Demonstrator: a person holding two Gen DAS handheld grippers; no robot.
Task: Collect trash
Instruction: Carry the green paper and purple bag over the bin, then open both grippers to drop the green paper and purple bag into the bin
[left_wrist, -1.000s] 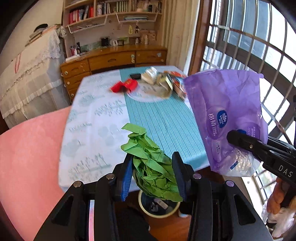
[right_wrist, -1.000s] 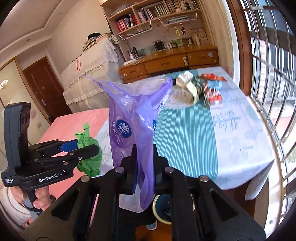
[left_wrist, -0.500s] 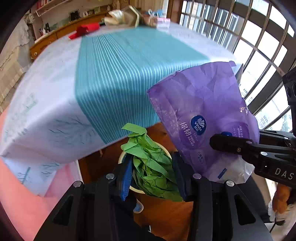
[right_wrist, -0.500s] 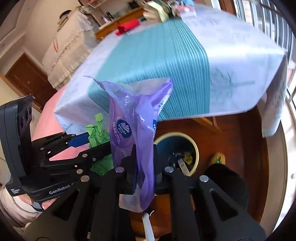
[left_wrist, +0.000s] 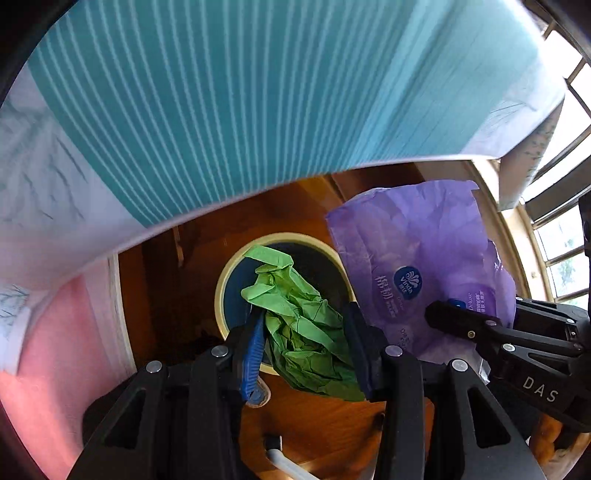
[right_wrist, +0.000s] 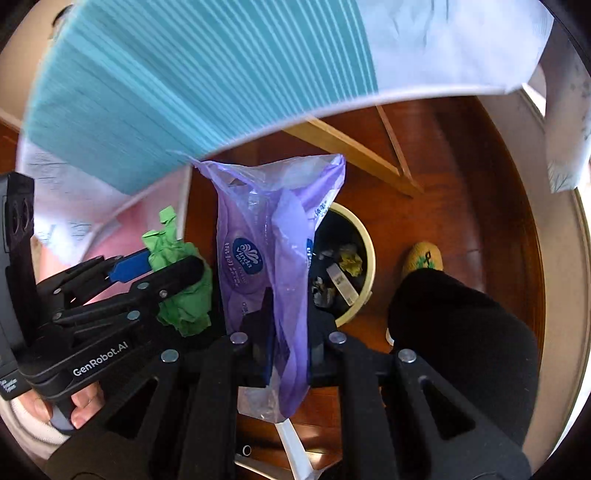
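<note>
Green crumpled paper wad (left_wrist: 303, 325) sits clamped between the fingers of the left gripper (left_wrist: 303, 343), closed as far as the wad allows, at lower centre of the left wrist view. Purple plastic tissue wrapper (right_wrist: 273, 258) is pinched flat in the nearly closed right gripper (right_wrist: 286, 325), hanging across centre frame in the right wrist view. Change over the last second: both views swung from looking across the bench top with its teal striped tablecloth (left_wrist: 240, 92) down past its edge to the wooden floor (right_wrist: 461, 166); the cloth now fills only the upper frame. Round cream-rimmed waste bin (left_wrist: 221, 288) has come into centre of frame, directly behind the green wad in the left view and just right of the wrapper in the right view, with scraps already inside. A foot in a yellow slipper (right_wrist: 424, 256) stands right of the bin. Judgement: carry phase is nearly over; both pieces appear roughly over the bin mouth, release comes next. Risk: the light wrapper may drift past the rim.
</note>
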